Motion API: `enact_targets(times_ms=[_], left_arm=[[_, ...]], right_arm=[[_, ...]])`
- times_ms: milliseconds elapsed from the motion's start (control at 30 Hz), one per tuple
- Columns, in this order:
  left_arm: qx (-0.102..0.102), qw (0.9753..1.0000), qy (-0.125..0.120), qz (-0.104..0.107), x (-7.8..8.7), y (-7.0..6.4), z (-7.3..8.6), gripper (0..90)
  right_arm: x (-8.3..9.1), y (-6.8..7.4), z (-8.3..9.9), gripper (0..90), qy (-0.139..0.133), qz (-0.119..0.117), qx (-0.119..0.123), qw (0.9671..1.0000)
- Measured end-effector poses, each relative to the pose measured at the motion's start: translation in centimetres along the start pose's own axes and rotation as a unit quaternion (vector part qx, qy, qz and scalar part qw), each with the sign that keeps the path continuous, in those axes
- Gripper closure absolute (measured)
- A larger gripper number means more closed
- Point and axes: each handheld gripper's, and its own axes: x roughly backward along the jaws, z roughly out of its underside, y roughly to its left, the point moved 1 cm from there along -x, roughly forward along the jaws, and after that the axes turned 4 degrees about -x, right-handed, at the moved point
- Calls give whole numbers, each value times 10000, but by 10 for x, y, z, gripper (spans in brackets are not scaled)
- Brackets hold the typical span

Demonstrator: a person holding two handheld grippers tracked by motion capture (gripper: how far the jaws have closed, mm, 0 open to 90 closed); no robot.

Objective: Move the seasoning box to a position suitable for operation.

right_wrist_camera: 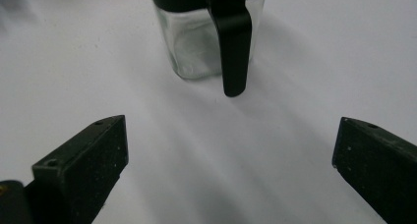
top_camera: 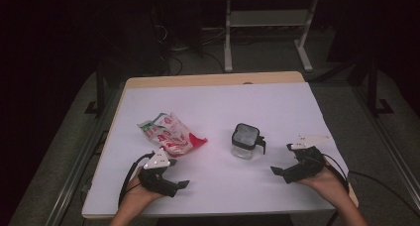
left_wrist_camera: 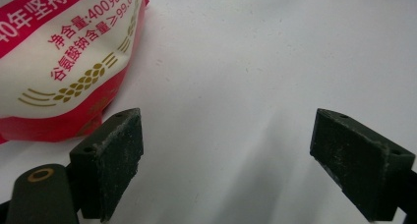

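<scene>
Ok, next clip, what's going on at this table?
A person sits at a white-topped table with a claw in each hand, and neither is holding anything. The left claw is open beside a crumpled red-and-white printed food bag. The right claw is open, pointed at a small clear glass jar with a black lid and black handle, which stands upright. Nothing has been grasped.

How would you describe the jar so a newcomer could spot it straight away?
On the white table, look right of centre, just ahead of the right gripper. The jar is small, clear glass, with a black lid and black handle, unlike the flat red-and-white bag to its left.
</scene>
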Motion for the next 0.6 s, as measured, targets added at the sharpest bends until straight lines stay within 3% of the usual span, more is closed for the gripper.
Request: enact_targets(times_ms=[600], left_arm=[[26,10000,-5,40,-1,-1,0,122]], right_arm=[[0,-3,-38,0,274,-74,339,9990]])
